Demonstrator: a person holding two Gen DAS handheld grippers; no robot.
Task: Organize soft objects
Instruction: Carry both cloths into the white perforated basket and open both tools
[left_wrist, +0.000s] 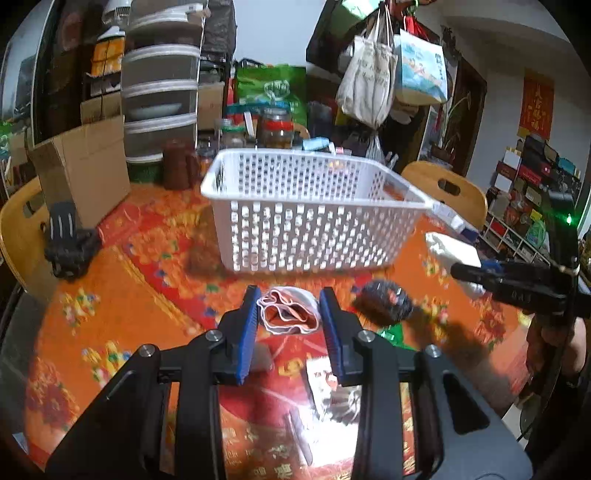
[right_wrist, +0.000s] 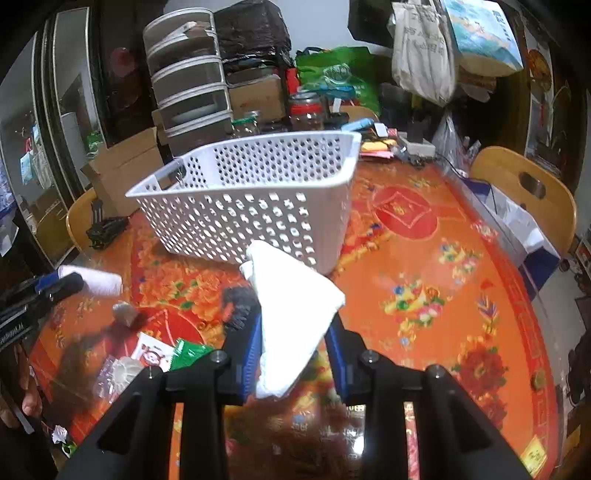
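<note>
A white perforated basket (left_wrist: 314, 206) stands on the red and orange tablecloth, also in the right wrist view (right_wrist: 251, 199). My left gripper (left_wrist: 290, 314) is shut on a pink and white cloth (left_wrist: 290, 312), held above the table in front of the basket. My right gripper (right_wrist: 293, 332) is shut on a white folded cloth (right_wrist: 291, 310), lifted just in front of the basket. In the left wrist view the right gripper (left_wrist: 476, 273) shows at the right with the white cloth (left_wrist: 452, 251). A dark fuzzy object (left_wrist: 386, 297) lies on the table between the grippers.
A cardboard box (left_wrist: 81, 170) and a black clamp (left_wrist: 66, 243) sit at the table's left. Jars (left_wrist: 275, 127), stacked drawers (left_wrist: 160, 92) and bags crowd the back. Wooden chairs (left_wrist: 447, 188) stand around. Small packets (right_wrist: 166, 352) lie near the front.
</note>
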